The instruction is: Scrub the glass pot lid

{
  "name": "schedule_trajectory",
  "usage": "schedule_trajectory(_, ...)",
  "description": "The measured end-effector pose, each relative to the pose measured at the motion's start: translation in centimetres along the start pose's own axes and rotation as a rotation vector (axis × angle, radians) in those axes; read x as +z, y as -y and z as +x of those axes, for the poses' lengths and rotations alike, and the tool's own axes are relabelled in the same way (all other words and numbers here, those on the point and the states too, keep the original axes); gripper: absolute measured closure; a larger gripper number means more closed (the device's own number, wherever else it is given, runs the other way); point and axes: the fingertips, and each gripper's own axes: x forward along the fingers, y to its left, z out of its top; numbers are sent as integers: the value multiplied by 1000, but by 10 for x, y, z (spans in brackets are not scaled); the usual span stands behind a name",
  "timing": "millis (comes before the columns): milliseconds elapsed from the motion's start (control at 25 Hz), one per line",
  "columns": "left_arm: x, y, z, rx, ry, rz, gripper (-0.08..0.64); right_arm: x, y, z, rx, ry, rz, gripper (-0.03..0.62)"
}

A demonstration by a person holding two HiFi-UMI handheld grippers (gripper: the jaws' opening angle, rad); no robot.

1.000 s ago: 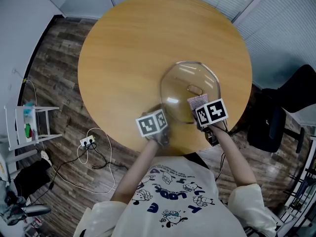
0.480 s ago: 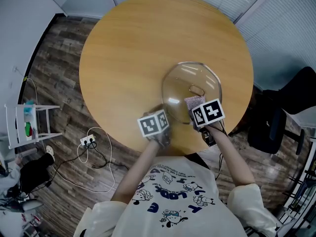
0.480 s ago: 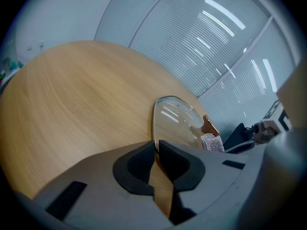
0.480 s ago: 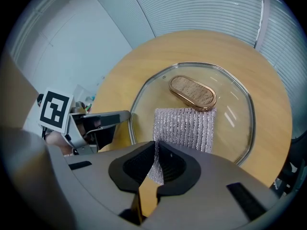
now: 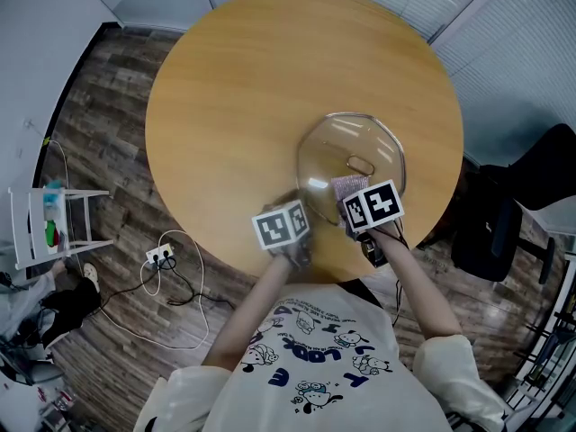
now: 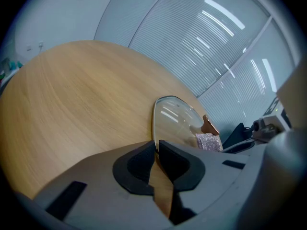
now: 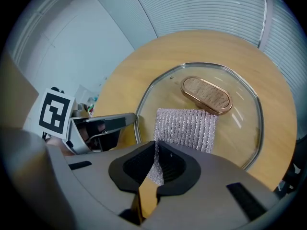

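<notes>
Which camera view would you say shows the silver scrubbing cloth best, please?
The right gripper view: the scrubbing cloth spreads across the glass lid in close-up, one edge pinched in the right claw. The head view shows only a small patch beside the marker cube; the left gripper view catches a small corner past the lid.

I count two grippers, the left gripper [image 6: 154, 150] and the right gripper [image 7: 156, 153]. Each carries one marker cube [image 5: 279, 226], two cubes in all. There is one glass pot lid [image 5: 346, 147] ahead of both grippers, with one handle [image 7: 205, 95]. One scrub pad [image 7: 186, 127] is at the right gripper. One counter [image 5: 234, 97] is under both. One black chair [image 5: 526, 196] stands outboard of the right gripper. One power strip [image 5: 160, 259] lies outboard of the left gripper.
</notes>
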Motion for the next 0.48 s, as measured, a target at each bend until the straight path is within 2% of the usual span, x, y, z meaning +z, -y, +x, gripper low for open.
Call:
schedule_trajectory(240, 0, 0, 0, -3, 5, -2, 523, 4, -11, 6, 17, -3, -11, 548)
schedule_trajectory(480, -1, 1, 0, -14, 3, -13, 523, 8, -25, 15, 12, -13, -64, 549)
